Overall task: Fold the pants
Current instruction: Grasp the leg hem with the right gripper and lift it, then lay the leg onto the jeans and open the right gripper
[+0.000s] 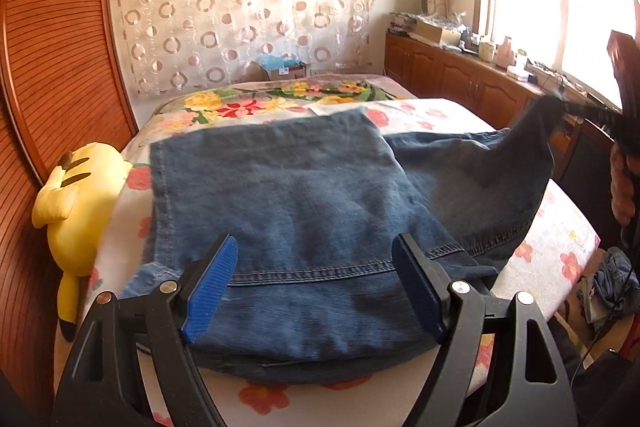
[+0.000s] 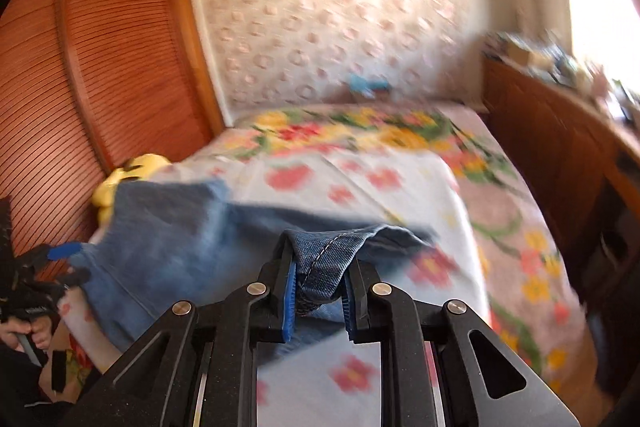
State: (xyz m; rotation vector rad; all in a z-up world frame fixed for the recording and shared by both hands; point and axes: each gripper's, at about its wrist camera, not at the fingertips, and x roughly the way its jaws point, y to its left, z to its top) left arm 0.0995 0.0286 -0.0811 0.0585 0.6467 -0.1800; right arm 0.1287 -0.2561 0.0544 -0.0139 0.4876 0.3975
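Blue denim pants (image 1: 300, 195) lie folded on the flowered bed sheet (image 1: 424, 117), hem edge towards me. My left gripper (image 1: 316, 243) hovers just above the near hem, jaws wide apart with nothing pinched between them. On the right, one corner of the pants is lifted into a peak where my right gripper (image 1: 580, 109) holds it. In the right wrist view, that right gripper (image 2: 320, 261) is shut on a bunched, stitched hem of the pants (image 2: 324, 267). The rest of the denim trails left towards the left gripper (image 2: 64, 263), which a hand holds.
A yellow plush toy (image 1: 80, 195) lies at the bed's left edge against a slatted wooden panel (image 1: 52, 67). A wooden cabinet (image 1: 460, 75) with clutter on top runs under the window on the right. Loose clothes (image 1: 612, 283) lie on the floor at the right.
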